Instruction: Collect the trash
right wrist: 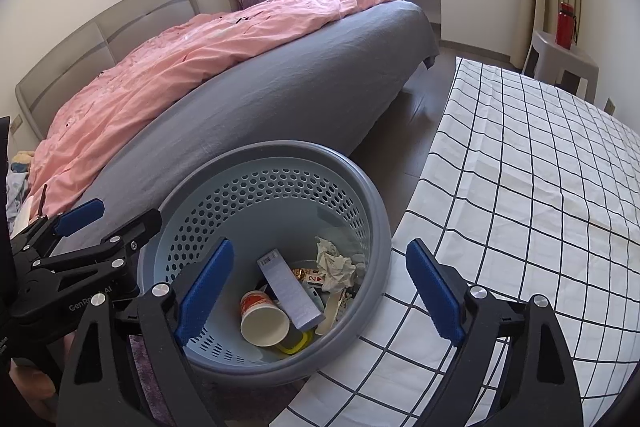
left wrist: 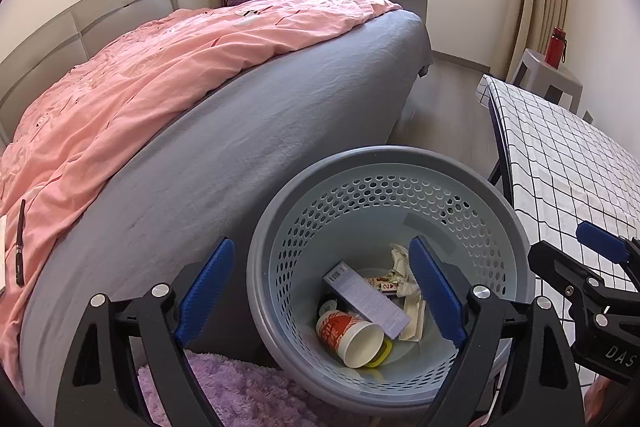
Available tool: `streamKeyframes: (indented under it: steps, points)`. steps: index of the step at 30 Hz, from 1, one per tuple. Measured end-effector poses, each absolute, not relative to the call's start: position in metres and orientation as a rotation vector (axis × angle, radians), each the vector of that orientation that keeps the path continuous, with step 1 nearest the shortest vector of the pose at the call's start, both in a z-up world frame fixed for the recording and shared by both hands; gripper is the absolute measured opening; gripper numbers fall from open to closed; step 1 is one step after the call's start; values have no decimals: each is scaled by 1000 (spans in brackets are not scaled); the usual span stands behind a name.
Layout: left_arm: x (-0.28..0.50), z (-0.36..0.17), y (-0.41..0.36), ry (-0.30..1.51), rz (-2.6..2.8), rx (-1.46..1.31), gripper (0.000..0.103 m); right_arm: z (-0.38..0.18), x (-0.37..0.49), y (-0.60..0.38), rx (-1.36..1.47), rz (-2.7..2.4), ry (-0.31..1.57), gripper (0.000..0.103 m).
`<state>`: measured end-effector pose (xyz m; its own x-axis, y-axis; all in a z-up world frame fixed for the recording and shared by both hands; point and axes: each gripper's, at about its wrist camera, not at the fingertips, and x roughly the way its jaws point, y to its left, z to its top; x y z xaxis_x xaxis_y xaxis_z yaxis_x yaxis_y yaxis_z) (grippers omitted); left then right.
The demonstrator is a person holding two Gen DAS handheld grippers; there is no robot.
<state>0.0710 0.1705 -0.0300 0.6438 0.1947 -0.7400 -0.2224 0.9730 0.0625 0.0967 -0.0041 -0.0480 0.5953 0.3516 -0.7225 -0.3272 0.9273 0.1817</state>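
A round grey bin [left wrist: 256,267] with a pale blue perforated liner sits below and ahead of both claws. Inside lie one red-and-white paper cup [left wrist: 350,337], one long grey box [left wrist: 366,293] and one crumpled paper wad [left wrist: 402,265]. Left claw [left wrist: 320,295] and right claw [right wrist: 320,293] are both released, holding nothing.

Grey perforated bin [left wrist: 400,163], pink quilt [left wrist: 140,67], white black-checked tablecloth [right wrist: 540,155], blue fingers [left wrist: 208,287].
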Motion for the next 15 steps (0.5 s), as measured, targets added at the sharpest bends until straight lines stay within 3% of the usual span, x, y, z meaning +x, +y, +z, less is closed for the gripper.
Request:
streamKeyframes:
  steps: [15]
  points:
    - [68, -28, 171, 836, 237, -43, 85, -45, 95, -3, 32, 391, 840, 86]
